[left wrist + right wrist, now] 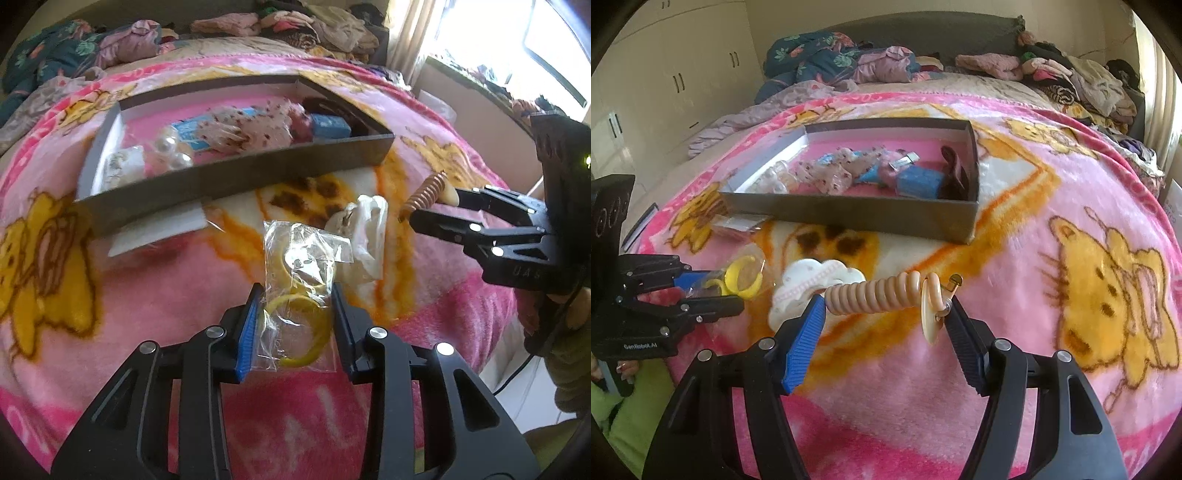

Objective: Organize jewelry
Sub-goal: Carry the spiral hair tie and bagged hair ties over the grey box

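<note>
Bangles (299,325), yellow and sealed in a crinkled clear bag (303,258), sit pinched between the left gripper's (295,314) pads, above the pink blanket (147,295). Beside it, the right gripper (886,306) clamps a peach coiled bracelet (871,297) by its ends. Behind both, a grey box (849,214) holds more trinkets.
</note>
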`<state>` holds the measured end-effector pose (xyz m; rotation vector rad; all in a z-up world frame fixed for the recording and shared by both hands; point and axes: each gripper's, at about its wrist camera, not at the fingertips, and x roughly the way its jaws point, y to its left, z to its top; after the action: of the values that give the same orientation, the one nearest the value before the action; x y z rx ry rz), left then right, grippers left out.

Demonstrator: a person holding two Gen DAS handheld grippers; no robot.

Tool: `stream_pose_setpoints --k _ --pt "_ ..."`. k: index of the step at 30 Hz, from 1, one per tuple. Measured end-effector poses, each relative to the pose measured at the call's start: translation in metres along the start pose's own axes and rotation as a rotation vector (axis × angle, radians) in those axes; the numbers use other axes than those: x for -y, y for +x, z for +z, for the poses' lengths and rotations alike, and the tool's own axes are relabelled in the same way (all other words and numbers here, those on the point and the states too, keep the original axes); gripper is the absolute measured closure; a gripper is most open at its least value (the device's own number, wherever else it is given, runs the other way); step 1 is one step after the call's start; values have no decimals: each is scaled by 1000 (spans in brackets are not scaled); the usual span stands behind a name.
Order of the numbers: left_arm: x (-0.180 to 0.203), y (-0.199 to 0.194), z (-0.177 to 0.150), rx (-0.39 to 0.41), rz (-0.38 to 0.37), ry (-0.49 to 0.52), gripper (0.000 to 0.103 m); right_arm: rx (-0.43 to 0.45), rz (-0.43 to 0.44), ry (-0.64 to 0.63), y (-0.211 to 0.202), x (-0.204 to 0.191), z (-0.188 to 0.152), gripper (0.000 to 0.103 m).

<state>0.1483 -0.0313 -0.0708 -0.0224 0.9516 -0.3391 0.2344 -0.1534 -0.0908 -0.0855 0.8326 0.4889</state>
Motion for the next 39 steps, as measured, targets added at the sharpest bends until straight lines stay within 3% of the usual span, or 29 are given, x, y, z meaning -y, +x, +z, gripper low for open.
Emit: stream_pose_setpoints --k 18,39 --pt "-34 -49 6 109 48 -89 75 36 80 -88 -9 -48 25 38" --pt "-78 -71 26 179 59 -197 75 102 122 -118 -4 -65 69 38"
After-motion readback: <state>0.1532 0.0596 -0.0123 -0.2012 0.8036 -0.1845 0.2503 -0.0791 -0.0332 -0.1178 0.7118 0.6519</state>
